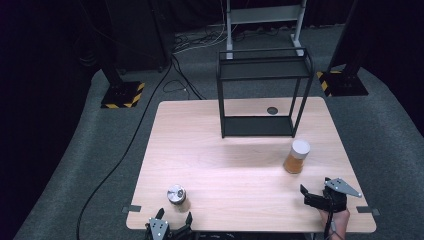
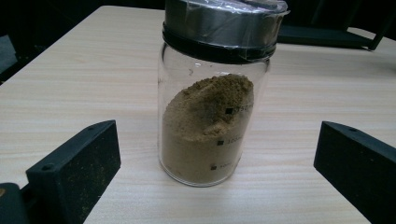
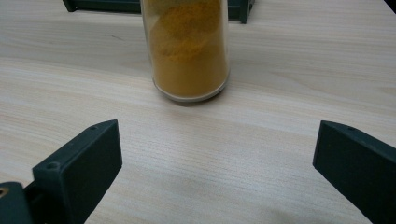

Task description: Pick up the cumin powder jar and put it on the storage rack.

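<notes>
Item 1: your left gripper (image 1: 170, 221), at the near edge of the table (image 1: 210, 150), jaws spread wide and holding nothing. In the left gripper view (image 2: 212, 154) the two black jaws stand far apart at either side.

Item 2: glass jar of brown powder (image 2: 210, 116), upright, directly ahead of your left gripper and centred between its jaws, touching neither. Silver metal lid (image 2: 224, 21) with a black band beneath; the powder fills roughly the lower half and slopes to one side. Printed level marks run down the glass. From above it shows as a jar (image 1: 177, 196) just beyond the left jaws.

Item 3: your right gripper (image 1: 314, 192), near the table's near right corner, jaws likewise wide apart and empty (image 3: 217, 163).

Item 4: jar of orange-yellow powder (image 3: 189, 51), upright, ahead of your right gripper and slightly left of its centre line, clear of both jaws. White lid (image 1: 300, 147) seen from above.

Item 5: black wire shelf rack (image 1: 262, 90), two tiers, well beyond both grippers at the far side of the table, behind the orange jar.
</notes>
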### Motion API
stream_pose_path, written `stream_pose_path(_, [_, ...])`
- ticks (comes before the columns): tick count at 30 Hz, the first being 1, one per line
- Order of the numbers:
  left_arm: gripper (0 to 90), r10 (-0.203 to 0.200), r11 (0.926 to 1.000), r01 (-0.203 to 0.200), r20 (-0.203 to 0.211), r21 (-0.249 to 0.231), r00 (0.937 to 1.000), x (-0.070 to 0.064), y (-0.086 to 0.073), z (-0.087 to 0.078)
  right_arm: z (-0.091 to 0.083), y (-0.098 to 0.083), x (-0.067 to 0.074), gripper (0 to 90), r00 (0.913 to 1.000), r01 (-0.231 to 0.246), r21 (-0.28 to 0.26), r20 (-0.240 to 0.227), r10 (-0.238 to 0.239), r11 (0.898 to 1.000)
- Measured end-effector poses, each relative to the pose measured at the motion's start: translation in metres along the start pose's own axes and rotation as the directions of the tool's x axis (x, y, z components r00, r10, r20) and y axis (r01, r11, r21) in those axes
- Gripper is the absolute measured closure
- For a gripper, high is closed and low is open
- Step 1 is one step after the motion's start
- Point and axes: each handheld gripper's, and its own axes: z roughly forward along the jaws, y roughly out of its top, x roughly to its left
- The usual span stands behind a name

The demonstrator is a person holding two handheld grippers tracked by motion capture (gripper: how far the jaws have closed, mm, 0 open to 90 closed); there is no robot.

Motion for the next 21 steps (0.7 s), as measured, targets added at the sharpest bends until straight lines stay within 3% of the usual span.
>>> stream_pose_path(21, [0.0,0.018,0.9997,-0.018,0.005,-0.018,0.9998,-0.006,0.016,0.028,0.0,0.0,-0.001,0.0,1.0,-0.008,-0.003,-0.003,0.008,1.0])
